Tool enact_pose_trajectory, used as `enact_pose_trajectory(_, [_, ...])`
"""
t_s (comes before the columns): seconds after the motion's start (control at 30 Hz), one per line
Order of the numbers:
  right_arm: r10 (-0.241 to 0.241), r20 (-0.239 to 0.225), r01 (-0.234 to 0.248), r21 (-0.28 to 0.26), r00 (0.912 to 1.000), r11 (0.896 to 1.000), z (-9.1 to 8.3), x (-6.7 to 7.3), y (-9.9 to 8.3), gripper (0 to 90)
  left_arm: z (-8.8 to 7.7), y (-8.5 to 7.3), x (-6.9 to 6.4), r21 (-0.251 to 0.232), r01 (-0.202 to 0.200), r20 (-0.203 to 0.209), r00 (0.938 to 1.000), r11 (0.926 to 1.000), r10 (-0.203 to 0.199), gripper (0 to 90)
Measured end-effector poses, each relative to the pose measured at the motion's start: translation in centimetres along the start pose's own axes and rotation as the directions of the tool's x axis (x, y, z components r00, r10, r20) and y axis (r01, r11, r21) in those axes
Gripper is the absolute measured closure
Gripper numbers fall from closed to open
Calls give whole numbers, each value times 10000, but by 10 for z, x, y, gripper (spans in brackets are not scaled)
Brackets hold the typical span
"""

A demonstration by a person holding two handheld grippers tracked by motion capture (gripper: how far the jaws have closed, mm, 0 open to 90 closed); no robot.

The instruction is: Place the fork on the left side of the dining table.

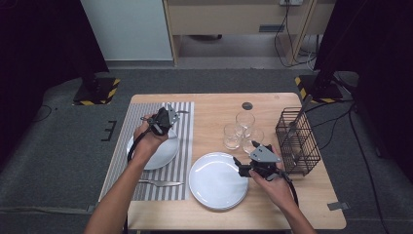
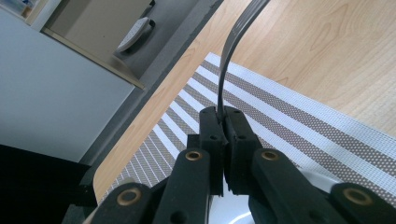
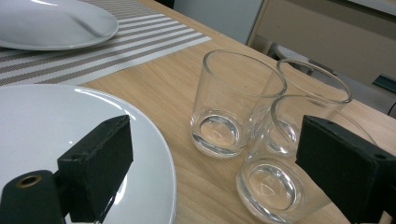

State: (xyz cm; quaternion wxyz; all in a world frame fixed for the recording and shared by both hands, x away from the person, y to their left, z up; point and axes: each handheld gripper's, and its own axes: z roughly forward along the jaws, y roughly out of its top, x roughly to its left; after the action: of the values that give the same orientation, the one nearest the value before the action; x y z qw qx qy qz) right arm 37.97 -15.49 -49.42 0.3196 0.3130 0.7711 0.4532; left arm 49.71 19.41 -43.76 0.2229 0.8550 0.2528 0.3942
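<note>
My left gripper (image 2: 223, 122) is shut on the end of a slim grey metal piece of cutlery (image 2: 232, 44) that sticks out past the jaws over the striped placemat (image 2: 299, 116). From above, the left gripper (image 1: 163, 119) hovers over the far edge of a white plate (image 1: 158, 156) on that placemat (image 1: 180, 146). My right gripper (image 1: 242, 165) stands open and empty at the right rim of a second white plate (image 1: 214, 183). Its jaws (image 3: 222, 163) point towards three clear glasses (image 3: 233, 102) just ahead; the nearest glass (image 3: 280, 182) lies between the jaw tips, untouched.
A piece of cutlery (image 1: 160, 183) lies on the placemat's near edge. A black wire cutlery basket (image 1: 297, 141) holding a utensil stands at the table's right side. The three glasses (image 1: 242, 131) cluster between the basket and the plates. A round grommet (image 1: 247, 106) sits near the far edge.
</note>
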Motion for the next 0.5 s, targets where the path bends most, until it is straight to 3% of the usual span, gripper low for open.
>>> enact_pose_trajectory(0.5, [-139,57,138,28,9999,9999,0,0,0,108,9,6,11,8,-141,-50,9999,9999,141,872])
